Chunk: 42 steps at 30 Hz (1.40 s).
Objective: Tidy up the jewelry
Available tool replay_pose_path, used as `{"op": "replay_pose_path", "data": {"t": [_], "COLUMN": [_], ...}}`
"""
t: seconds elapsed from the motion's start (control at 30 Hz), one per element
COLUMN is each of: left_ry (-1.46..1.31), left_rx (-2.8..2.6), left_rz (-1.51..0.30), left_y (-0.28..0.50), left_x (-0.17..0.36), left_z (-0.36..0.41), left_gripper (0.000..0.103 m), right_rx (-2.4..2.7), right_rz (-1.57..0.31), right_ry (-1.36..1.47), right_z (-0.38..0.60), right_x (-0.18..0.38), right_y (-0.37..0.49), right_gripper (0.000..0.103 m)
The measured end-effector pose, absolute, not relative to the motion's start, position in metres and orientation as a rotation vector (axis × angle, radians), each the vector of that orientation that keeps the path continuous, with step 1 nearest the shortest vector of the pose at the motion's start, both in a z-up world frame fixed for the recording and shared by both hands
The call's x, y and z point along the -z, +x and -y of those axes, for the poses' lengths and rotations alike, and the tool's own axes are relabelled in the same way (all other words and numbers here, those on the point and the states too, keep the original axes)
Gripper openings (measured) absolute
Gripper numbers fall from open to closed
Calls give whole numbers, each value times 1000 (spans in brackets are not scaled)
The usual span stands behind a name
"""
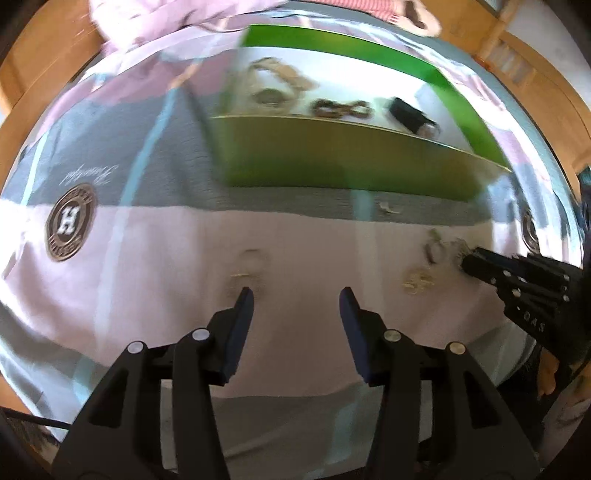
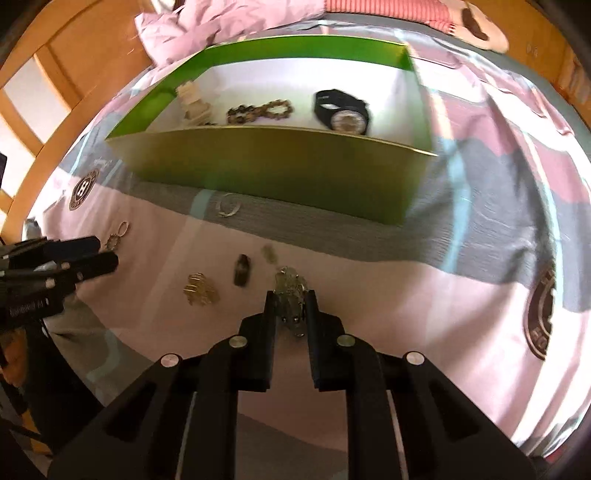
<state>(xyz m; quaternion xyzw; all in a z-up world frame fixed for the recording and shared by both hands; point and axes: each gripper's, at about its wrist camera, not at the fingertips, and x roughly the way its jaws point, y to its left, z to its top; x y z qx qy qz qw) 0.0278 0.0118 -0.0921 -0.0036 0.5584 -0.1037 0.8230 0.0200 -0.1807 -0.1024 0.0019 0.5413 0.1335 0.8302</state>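
A green box (image 2: 280,166) lies on the bed; inside are a black watch (image 2: 341,109), a beaded bracelet (image 2: 260,110) and pale beige pieces (image 2: 192,101). It also shows in the left wrist view (image 1: 332,162). My right gripper (image 2: 291,295) is shut on a pale green crystal piece (image 2: 290,286). On the sheet lie a gold ornament (image 2: 199,290), a dark small piece (image 2: 242,273), a silver bangle (image 2: 227,206) and rings (image 2: 118,234). My left gripper (image 1: 297,293) is open and empty above the sheet, beside a blurred ring piece (image 1: 249,271).
The bed has a pink, grey and light-blue sheet (image 2: 461,258) with round brown logos (image 1: 70,229). A crumpled pink blanket (image 2: 221,22) lies behind the box. A wooden bed frame (image 2: 55,74) runs around the edges.
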Motion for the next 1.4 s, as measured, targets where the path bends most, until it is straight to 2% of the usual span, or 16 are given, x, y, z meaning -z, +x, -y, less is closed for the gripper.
{"op": "replay_pose_path", "data": {"t": [0.13, 0.23, 0.53, 0.57, 0.63, 0.67, 0.7, 1.07, 1.4], "left_ry": [40, 78, 173, 176, 164, 154, 147, 120, 121], "left_rx": [278, 318, 304, 292, 270, 264, 248, 193, 157], "left_rz": [-1186, -1171, -1172, -1175, -1184, -1191, -1202, -1193, -1126], "left_y": [26, 27, 37, 39, 40, 41, 42, 29, 18], "left_x": [93, 92, 106, 109, 113, 114, 117, 110, 80], "left_z": [20, 46, 87, 87, 82, 80, 77, 50, 38], "left_gripper": [52, 58, 58, 55, 39, 26, 21, 20, 20], "right_rx": [-261, -246, -261, -259, -255, -254, -253, -235, -232], "right_rz": [-1141, -1158, -1173, -1174, -1178, -1178, -1178, -1163, -1081], "right_ry": [24, 25, 26, 28, 32, 35, 36, 31, 30], "right_z": [192, 192, 193, 194, 196, 196, 195, 191, 187], "right_x": [98, 103, 111, 112, 113, 113, 113, 105, 69], "right_y": [19, 20, 16, 16, 16, 16, 15, 14, 10], "right_gripper": [16, 16, 16, 16, 16, 16, 16, 16, 16]}}
